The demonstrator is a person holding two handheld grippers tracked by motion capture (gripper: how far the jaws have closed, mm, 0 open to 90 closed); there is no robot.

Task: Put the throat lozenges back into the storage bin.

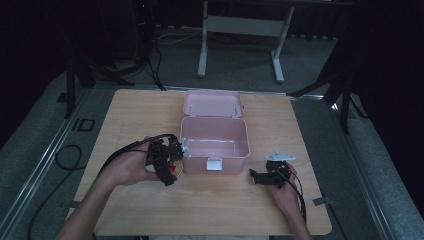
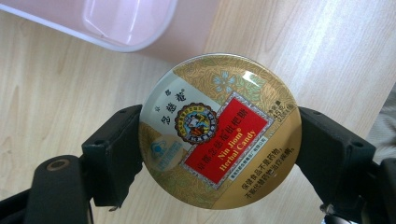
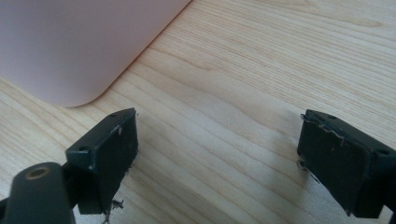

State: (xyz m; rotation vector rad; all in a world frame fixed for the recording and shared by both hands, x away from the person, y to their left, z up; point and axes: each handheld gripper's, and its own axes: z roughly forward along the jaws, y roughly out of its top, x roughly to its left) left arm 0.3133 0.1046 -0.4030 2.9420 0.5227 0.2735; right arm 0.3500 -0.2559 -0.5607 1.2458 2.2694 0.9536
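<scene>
A: What does the left gripper [image 2: 219, 140] have between its jaws?

B: A round candy tin [image 2: 219, 133], gold with a red label, clamped at its two sides by the black jaws. The jaws stand wide because the tin is wide. Its printed lid faces the left gripper view's camera.

A: Where is that in the high view?

B: The left gripper [image 1: 172, 162] sits just beside the left front corner of the pink box [image 1: 215, 137], and the tin [image 1: 174, 167] shows as a small red and gold patch under it, over the tabletop [image 1: 210, 205]. Whether the tin touches the wood cannot be told.

A: And the right gripper [image 3: 217, 144]?

B: Its jaws are spread apart with nothing between them, only bare wood below. A rounded corner of the pink box lies ahead to one side. From above, the right gripper [image 1: 257, 176] lies near the box's right front corner, apart from it.

A: The box itself?

B: Open, lid [image 1: 213, 103] tipped back.
</scene>
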